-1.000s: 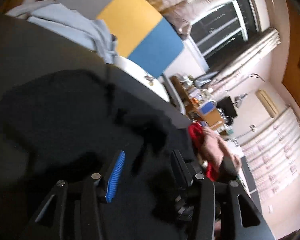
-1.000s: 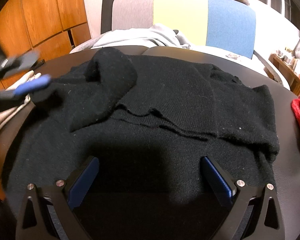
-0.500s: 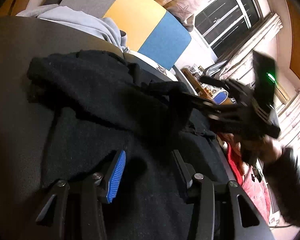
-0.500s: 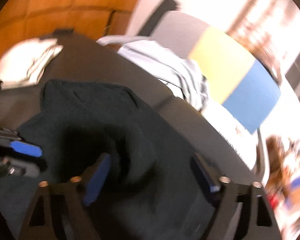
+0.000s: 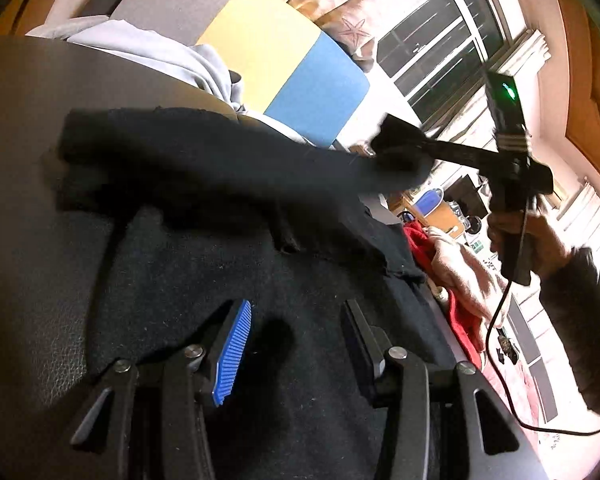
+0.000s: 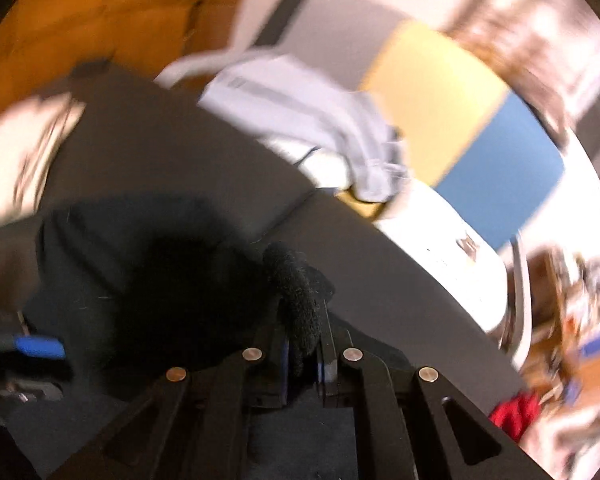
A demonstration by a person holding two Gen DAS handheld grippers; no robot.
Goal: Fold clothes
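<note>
A black knit sweater (image 5: 260,272) lies spread on the dark grey table (image 5: 40,240). My left gripper (image 5: 296,340) hovers low over its body, jaws apart, with fabric lying beneath them but nothing pinched. One sleeve (image 5: 220,160) stretches up and to the right into my right gripper (image 5: 396,152), which a hand (image 5: 540,240) holds above the table. In the right wrist view, my right gripper (image 6: 304,356) has its jaws closing tight on the sleeve's fuzzy end (image 6: 300,300). The pads press the knit. The rest of the sweater (image 6: 160,272) hangs dark below, blurred.
A pale blue garment (image 5: 160,52) lies at the table's far edge, in front of a grey, yellow and blue panel (image 5: 292,60). Red and pink clothes (image 5: 420,240) sit at the right edge. A white cloth (image 6: 20,152) lies at the left. A cable (image 5: 500,340) dangles from the right gripper.
My right gripper went from wide open over the sweater to shut on the sleeve end, and swung up and right with it. My left gripper sank slightly, jaws unchanged.
</note>
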